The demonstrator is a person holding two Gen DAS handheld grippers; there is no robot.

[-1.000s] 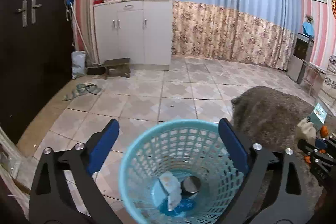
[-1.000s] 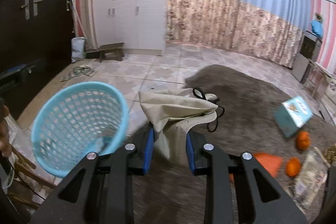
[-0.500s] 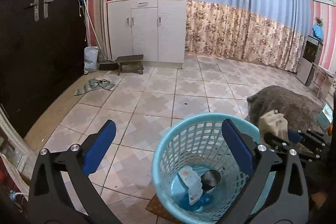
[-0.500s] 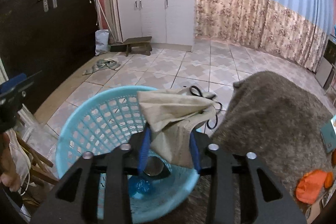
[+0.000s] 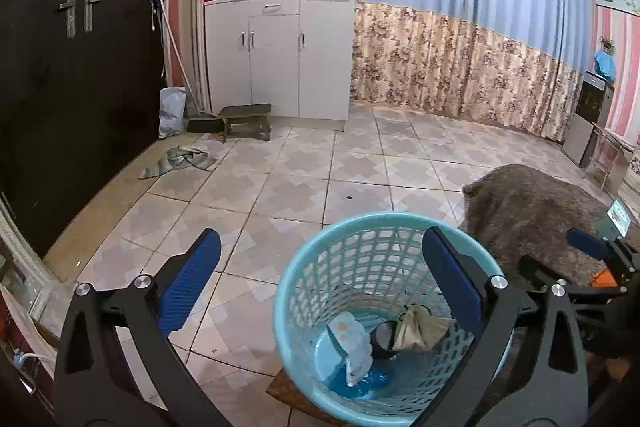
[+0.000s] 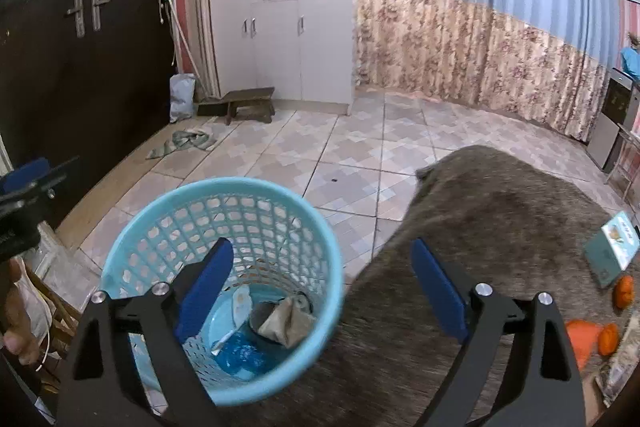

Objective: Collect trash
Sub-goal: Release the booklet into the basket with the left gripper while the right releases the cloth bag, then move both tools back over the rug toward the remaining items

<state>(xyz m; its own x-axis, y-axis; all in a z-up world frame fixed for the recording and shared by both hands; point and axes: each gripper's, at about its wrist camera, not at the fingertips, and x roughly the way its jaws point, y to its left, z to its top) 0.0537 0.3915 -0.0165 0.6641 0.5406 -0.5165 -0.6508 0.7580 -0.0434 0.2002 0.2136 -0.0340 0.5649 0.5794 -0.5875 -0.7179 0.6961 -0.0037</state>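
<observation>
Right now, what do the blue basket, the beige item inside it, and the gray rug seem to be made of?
The blue basket looks like molded plastic: smooth, slightly glossy, with a regular lattice of holes in the wall. The beige item looks like soft cloth, matte and creased, slumped at the bottom. The gray rug looks like short-pile textile, dull and fuzzy; the fiber itself cannot be told.

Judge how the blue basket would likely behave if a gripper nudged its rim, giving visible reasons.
The basket is openwork plastic holding only a few scraps, so it is probably light and would slide or tip easily. Its thin lattice wall would likely flex rather than stay rigid. It seems to narrow toward the base, which makes tipping likelier.
</observation>
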